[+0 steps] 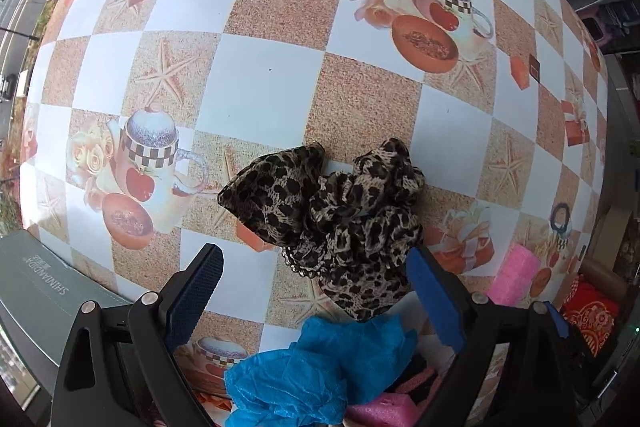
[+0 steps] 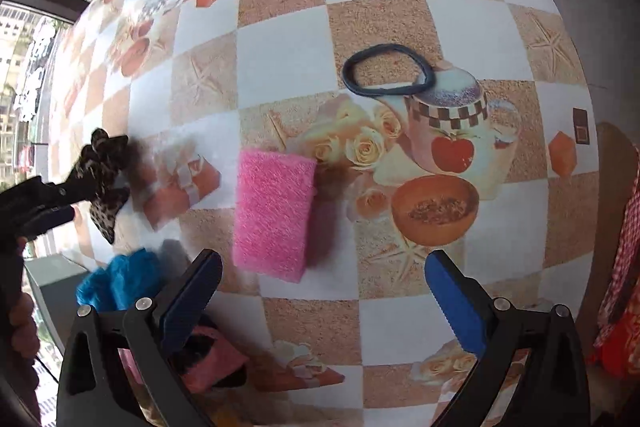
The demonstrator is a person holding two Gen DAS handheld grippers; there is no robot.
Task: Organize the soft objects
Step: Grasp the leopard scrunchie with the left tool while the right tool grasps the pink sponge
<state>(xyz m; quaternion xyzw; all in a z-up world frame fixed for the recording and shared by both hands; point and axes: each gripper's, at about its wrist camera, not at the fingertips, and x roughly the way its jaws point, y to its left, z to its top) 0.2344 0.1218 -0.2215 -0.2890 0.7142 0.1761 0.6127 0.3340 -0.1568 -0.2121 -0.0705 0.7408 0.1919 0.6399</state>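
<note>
While spread, left hand-held gripper [image 1: 316, 275] flanks scrunchie [image 1: 336, 211] (leopard).

The left gripper [image 1: 316, 267] sits at the bottom of its own view with both fingers spread wide apart, the blue pads [image 1: 434, 297] facing each other across an open gap. In the right wrist view it enters from the left edge, pointing toward the middle of the frame. The right gripper [image 2: 324, 275] fills the lower part of its view, its jaws likewise spread wide. A hand [image 2: 22, 327] shows at the lower left edge of that view.
</note>
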